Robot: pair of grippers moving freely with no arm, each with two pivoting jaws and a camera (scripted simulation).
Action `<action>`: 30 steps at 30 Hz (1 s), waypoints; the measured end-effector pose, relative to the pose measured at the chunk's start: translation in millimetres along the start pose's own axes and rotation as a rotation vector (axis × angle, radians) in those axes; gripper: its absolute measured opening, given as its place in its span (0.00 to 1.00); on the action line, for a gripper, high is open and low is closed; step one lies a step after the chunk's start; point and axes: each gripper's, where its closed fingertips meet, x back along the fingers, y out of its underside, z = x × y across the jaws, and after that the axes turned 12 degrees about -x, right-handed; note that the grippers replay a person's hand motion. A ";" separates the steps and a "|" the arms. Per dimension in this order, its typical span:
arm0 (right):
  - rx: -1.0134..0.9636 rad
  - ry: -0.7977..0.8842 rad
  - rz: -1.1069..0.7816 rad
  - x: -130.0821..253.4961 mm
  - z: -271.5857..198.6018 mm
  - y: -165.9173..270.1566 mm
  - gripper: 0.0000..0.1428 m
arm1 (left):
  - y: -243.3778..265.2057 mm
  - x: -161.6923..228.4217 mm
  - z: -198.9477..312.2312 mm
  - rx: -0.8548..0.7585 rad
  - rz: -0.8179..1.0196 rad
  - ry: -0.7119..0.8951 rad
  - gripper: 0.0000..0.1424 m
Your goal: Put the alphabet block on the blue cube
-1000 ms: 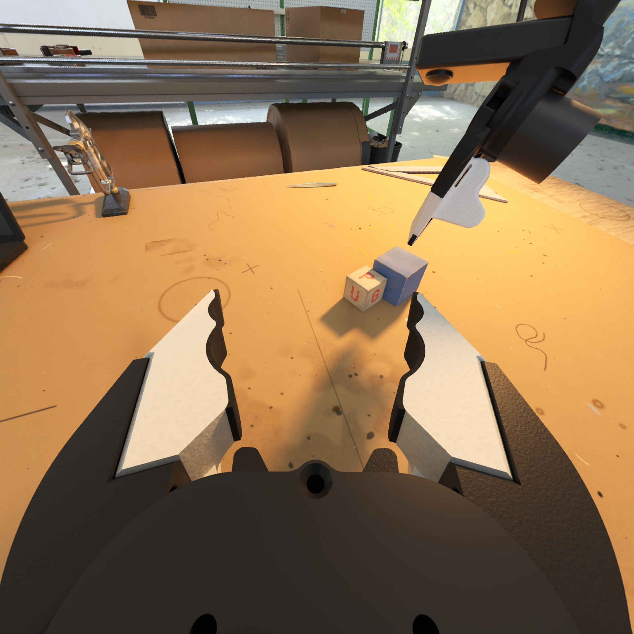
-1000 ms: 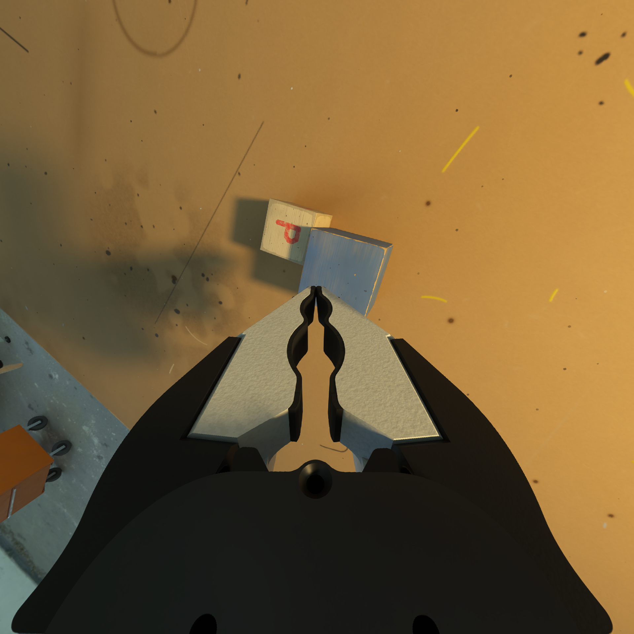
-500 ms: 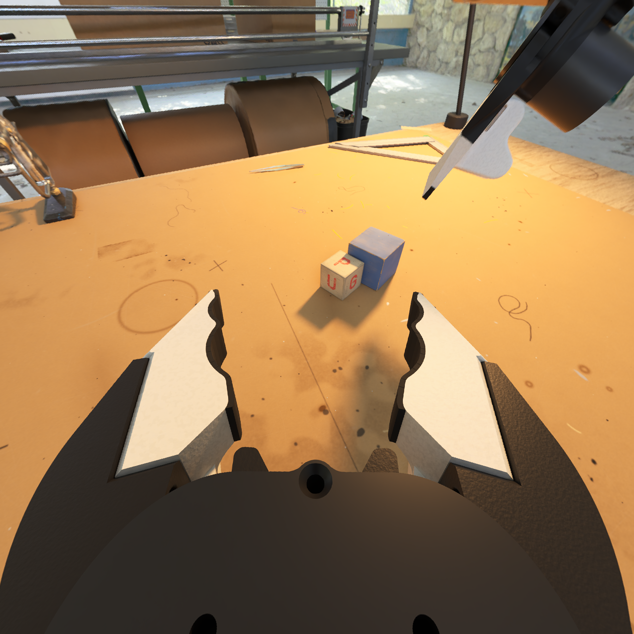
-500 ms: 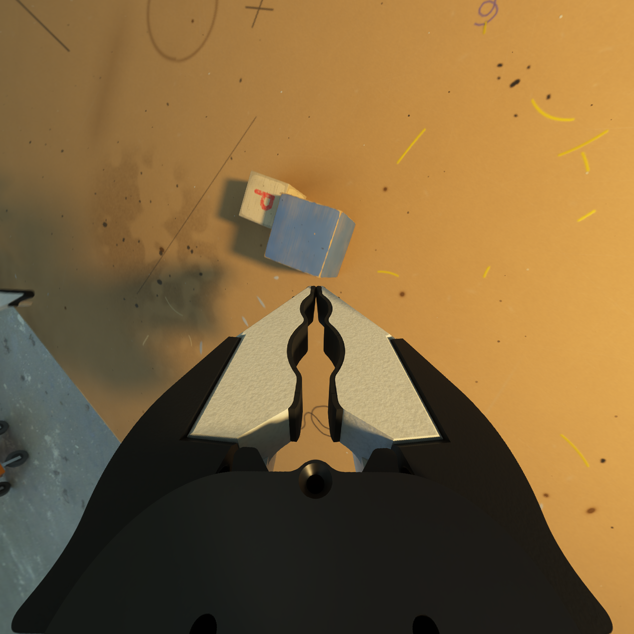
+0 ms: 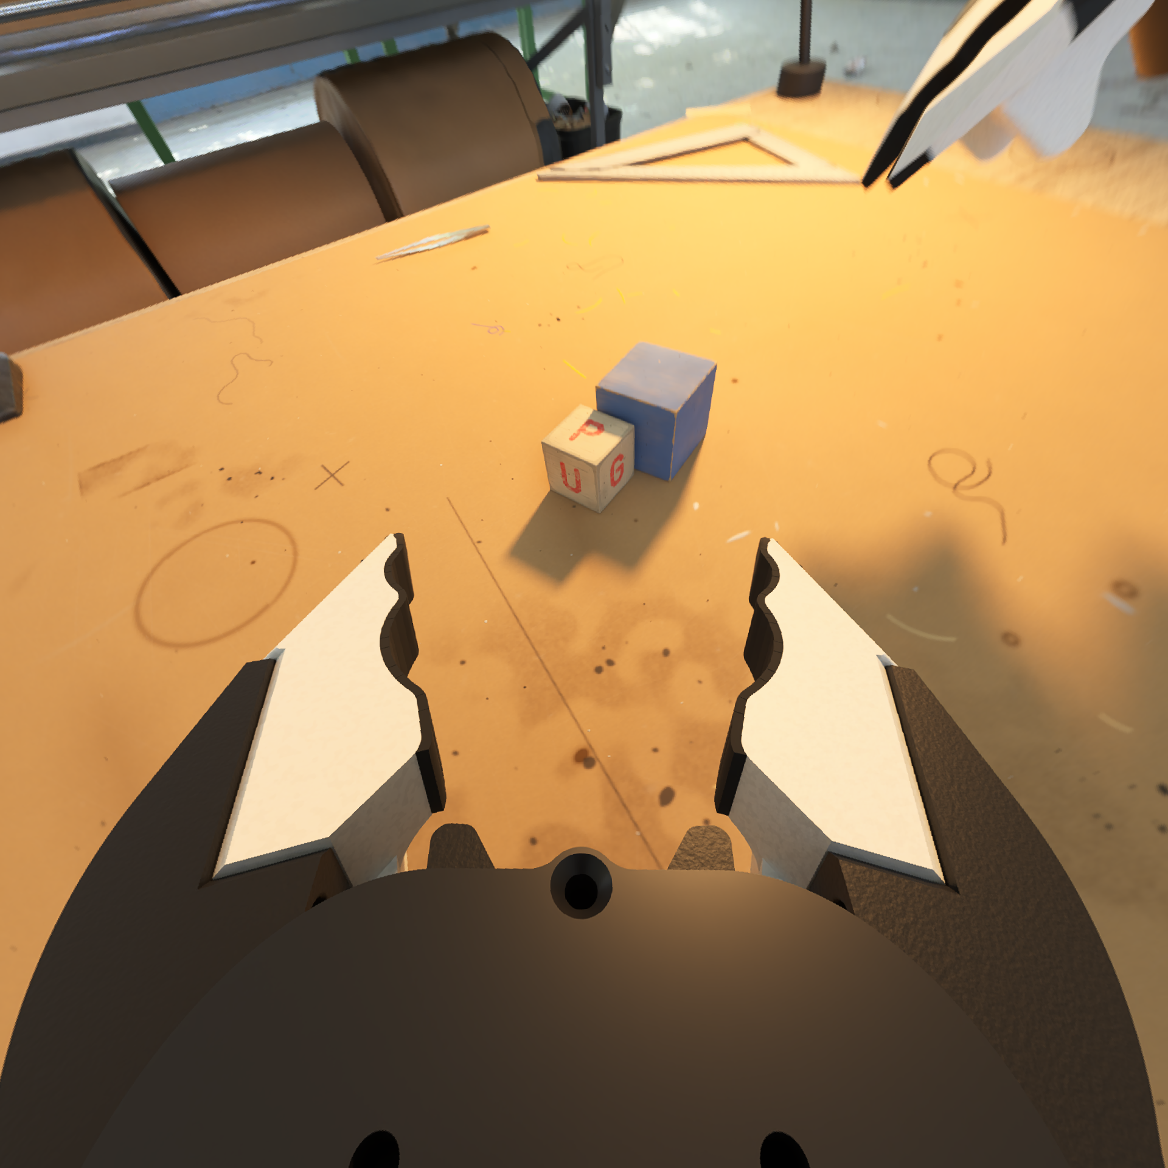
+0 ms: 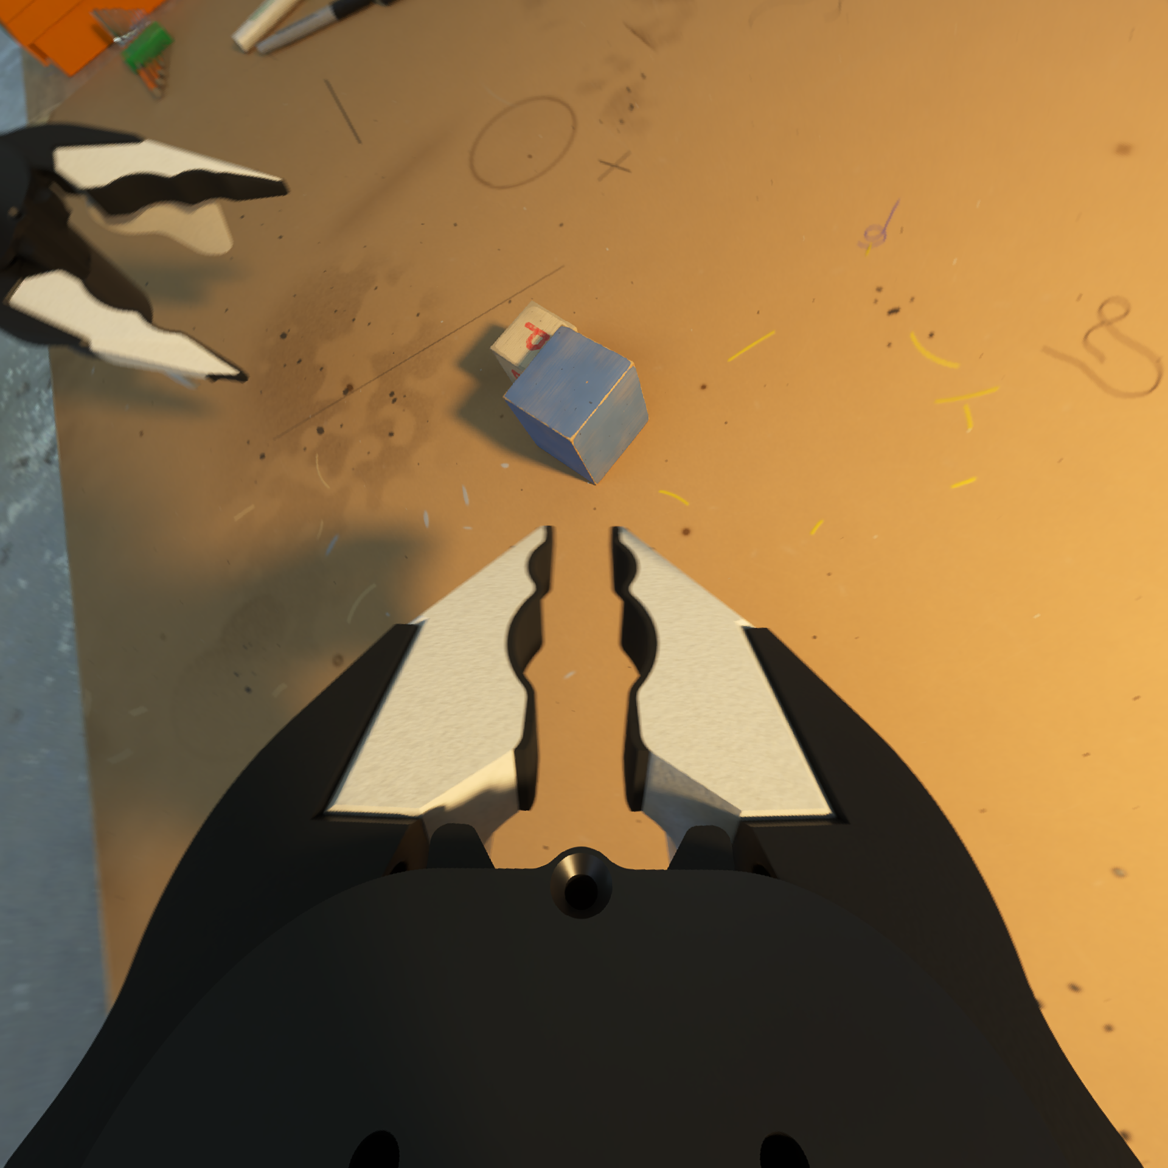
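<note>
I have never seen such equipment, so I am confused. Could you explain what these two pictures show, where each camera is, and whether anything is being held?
Each picture comes from a camera mounted on a hand-held gripper, looking forward along its two fingers. The left hand-held gripper is wide open and empty. The right hand-held gripper looks down from above; its fingers are slightly apart and also hold nothing. On the orange table sit a blue cube and a smaller alphabet block, touching side by side. The block is not yet on the cube. Markers lie near the table edge.
</note>
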 end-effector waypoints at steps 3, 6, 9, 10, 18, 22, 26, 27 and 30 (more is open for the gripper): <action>0.126 0.002 0.077 12.7 10.6 7.2 0.43 | 4.2 -14.5 2.1 -0.116 -0.052 0.032 0.72; 0.242 0.023 0.164 23.1 23.8 12.7 0.64 | 4.5 -37.8 5.9 -0.182 -0.096 0.150 0.68; 0.283 0.002 0.203 28.0 31.1 20.3 0.69 | 0.6 -63.5 8.6 -0.246 -0.122 0.270 0.64; 0.288 -0.016 0.209 28.2 32.2 23.2 0.71 | -0.4 -71.7 8.7 -0.268 -0.134 0.301 0.63; 0.304 -0.099 0.216 23.3 39.7 39.3 0.81 | 11.9 -116.8 7.1 -0.330 -0.190 0.501 0.55; 0.294 -0.122 0.223 22.9 43.0 42.1 0.81 | 17.5 -123.7 7.1 -0.312 -0.190 0.542 0.54; 0.291 -0.135 0.219 20.8 44.7 43.4 0.81 | 20.8 -129.6 7.7 -0.304 -0.199 0.566 0.52; 0.291 -0.136 0.215 19.8 45.0 43.8 0.81 | 22.1 -131.1 7.6 -0.304 -0.208 0.571 0.52; 0.293 -0.137 0.201 16.9 45.5 45.5 0.81 | 27.8 -134.6 6.6 -0.311 -0.263 0.581 0.50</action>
